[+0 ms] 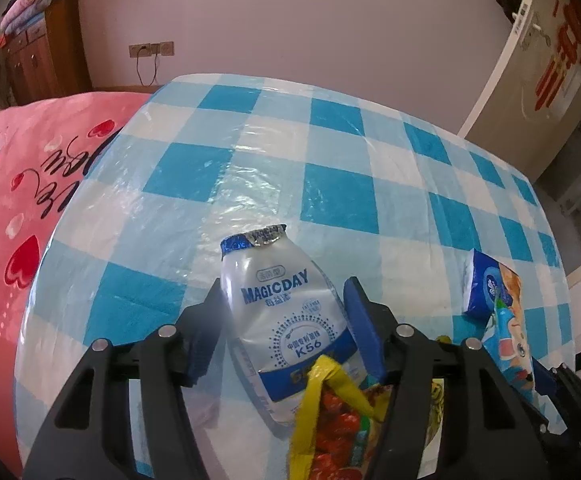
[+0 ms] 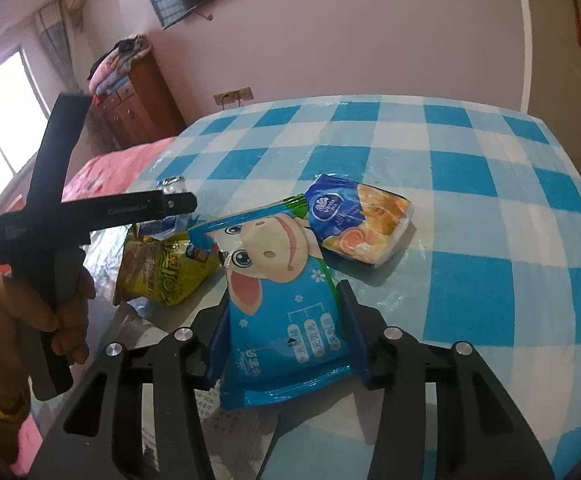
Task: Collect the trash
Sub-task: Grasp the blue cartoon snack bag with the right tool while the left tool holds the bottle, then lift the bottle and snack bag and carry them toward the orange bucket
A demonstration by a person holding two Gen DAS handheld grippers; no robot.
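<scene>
A white MAGICDAY plastic bottle (image 1: 286, 312) with a torn foil lid stands between the blue pads of my left gripper (image 1: 284, 284), which press on its two sides. Under it lies a yellow and red snack wrapper (image 1: 330, 420). In the right wrist view, my right gripper (image 2: 284, 296) is shut on a blue wrapper with a cartoon cow (image 2: 286, 292), pinched from both sides. A blue and orange tissue pack (image 2: 362, 220) lies just beyond it on the table. The yellow snack bag (image 2: 166, 268) lies to the left, beneath the left gripper's black body (image 2: 90, 216), which a hand (image 2: 50, 312) holds.
The table has a blue and white check cloth under clear plastic (image 1: 330, 160). A bed with a pink cover (image 1: 18, 200) stands against its left side. A wooden cabinet (image 1: 42, 52) stands by the far wall, and a pale door (image 1: 550, 60) is at the right.
</scene>
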